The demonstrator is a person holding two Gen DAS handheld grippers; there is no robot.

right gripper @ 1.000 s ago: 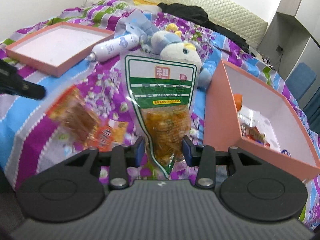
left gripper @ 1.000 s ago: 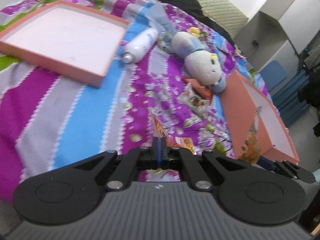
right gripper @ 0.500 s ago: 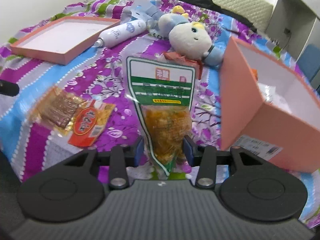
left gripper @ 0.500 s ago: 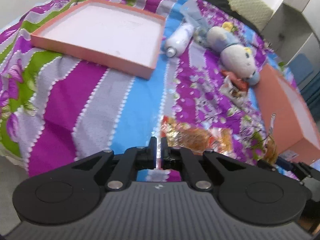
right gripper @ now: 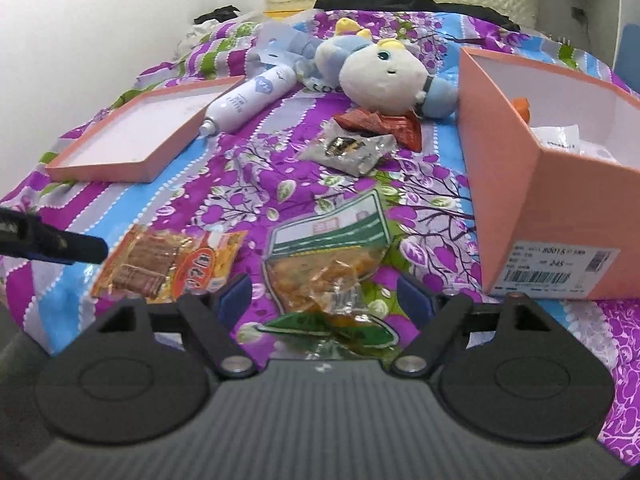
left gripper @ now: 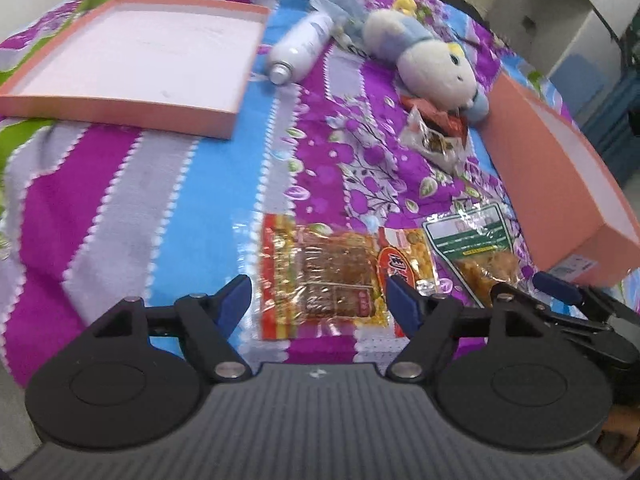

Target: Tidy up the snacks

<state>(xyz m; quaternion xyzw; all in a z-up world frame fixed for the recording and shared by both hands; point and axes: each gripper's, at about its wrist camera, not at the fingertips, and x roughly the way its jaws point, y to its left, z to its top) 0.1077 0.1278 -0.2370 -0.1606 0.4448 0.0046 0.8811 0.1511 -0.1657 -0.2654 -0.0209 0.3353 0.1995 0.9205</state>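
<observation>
I see open bedspread (left gripper: 132,200) along the bed's near edge on my left, between the shallow lid (left gripper: 132,52) and the orange snack packet (left gripper: 320,276). On the right the tall box (right gripper: 532,200) walls off that side; the green packet (right gripper: 332,256) lies just beside it. Toward the middle of the bed, a plush toy (right gripper: 384,76), a spray bottle (right gripper: 252,96) and two small packets (right gripper: 360,136) crowd the way.
</observation>
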